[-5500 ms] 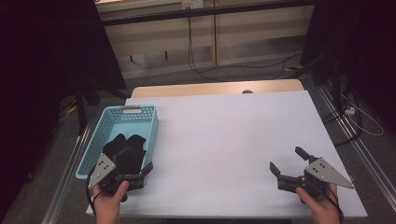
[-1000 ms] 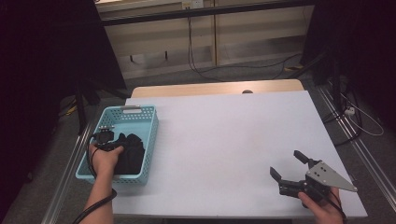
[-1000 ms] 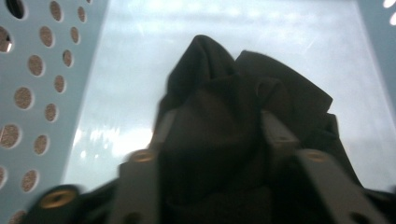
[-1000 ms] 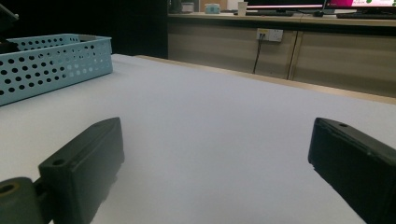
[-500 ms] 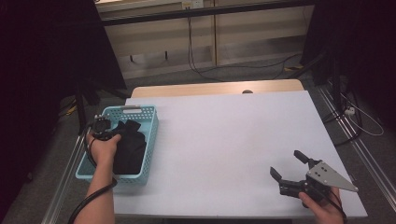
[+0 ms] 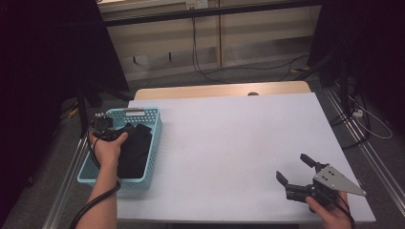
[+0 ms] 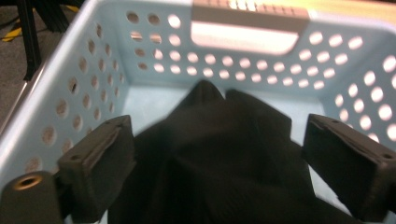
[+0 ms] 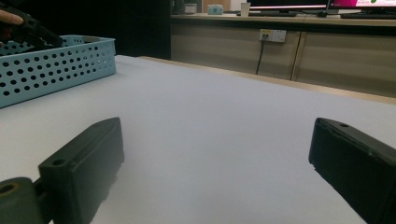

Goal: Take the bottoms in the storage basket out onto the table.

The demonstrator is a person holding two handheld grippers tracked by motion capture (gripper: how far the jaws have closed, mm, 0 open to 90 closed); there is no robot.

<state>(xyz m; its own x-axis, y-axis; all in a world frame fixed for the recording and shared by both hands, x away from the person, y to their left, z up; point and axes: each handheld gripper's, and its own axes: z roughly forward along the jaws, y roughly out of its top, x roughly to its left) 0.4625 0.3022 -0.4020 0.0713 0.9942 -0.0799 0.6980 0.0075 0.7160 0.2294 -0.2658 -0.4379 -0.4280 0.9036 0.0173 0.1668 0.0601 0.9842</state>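
Left fingers just releasing black cloth [image 6: 136, 145] into basket [image 6: 152, 143].
High view: left gripper [image 6: 106, 129] hovering over far-left basket; left gripper view: fingers [image 7: 100, 163] spreading, cloth lying loose between; right gripper view: right gripper [image 8: 219, 172] idling spread over bare surface [image 8: 224, 116].

Cloth [image 6: 136, 148] in basket [image 6: 148, 164], basket at table's [image 6: 239, 143] left edge

A lab or test room is suggested. A plain white counter [image 6: 239, 143] is set on a wooden top beside metal floor rails [image 6: 363, 143]. Black curtains [image 6: 43, 57] are hung at both sides. Loose cables [image 6: 210, 71] are trailed across the floor before pale wall cabinets [image 6: 258, 38]. A wall socket [image 8: 272, 35] and monitors [image 8: 359, 4] on a far bench are seen in the right gripper view.
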